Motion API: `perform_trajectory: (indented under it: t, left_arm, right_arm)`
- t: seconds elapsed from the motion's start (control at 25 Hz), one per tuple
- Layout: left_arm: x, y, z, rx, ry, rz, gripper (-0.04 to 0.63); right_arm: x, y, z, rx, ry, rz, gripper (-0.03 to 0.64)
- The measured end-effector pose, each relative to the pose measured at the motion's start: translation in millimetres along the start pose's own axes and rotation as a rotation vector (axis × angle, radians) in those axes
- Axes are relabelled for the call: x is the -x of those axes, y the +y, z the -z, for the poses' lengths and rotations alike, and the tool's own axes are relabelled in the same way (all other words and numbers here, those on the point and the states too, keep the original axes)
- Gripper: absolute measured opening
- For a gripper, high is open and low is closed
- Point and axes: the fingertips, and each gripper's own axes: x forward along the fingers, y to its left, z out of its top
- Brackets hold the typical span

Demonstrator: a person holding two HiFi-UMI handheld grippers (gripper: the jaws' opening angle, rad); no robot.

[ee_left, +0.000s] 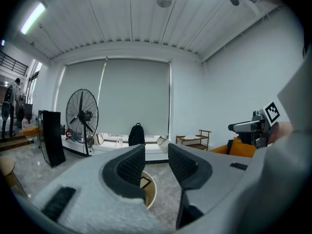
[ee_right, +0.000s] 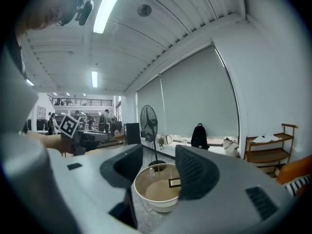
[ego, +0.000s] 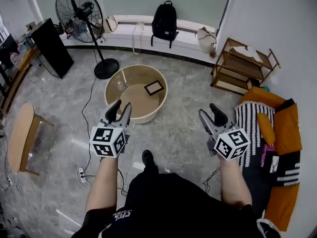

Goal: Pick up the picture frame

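A small dark picture frame (ego: 154, 87) lies flat inside a round beige tub (ego: 113, 83) on the grey floor ahead of me. My left gripper (ego: 120, 109) is open and empty, hanging just short of the tub's near left rim. My right gripper (ego: 210, 114) is also open and empty, to the right of the tub and well apart from it. In the left gripper view the open jaws (ee_left: 156, 155) show a corner of the frame (ee_left: 145, 181) low between them. The right gripper view looks past its open jaws (ee_right: 158, 160) to the tub (ee_right: 146, 191) and the frame (ee_right: 174, 182).
A standing fan (ego: 79, 8) with its round base is behind the tub to the left, and a black panel (ego: 52, 47) stands further left. A backpack (ego: 164, 21) leans on the window ledge. A wooden shelf (ego: 242, 66), orange cushions (ego: 282, 133) and a striped rug are right; a stool (ego: 22, 135) left.
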Motion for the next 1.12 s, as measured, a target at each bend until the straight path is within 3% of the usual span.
perform_trajectory:
  t: [0.52,0.84,1.12]
  left_arm:
    - [-119,136,8,0.023,0.038,0.017,0.176]
    - [-158,171,7,0.02,0.065,0.035,0.192]
    - [-208,174,12,0.015,0.115,0.03,0.221]
  right_arm:
    - [-181,-11,-18,0.02,0.069,0.015,0.236]
    - [-226,-24,-27,-0.006,0.05,0.049,0.238]
    - [-267,-61,-17,-0.044,0.066,0.026,0.264]
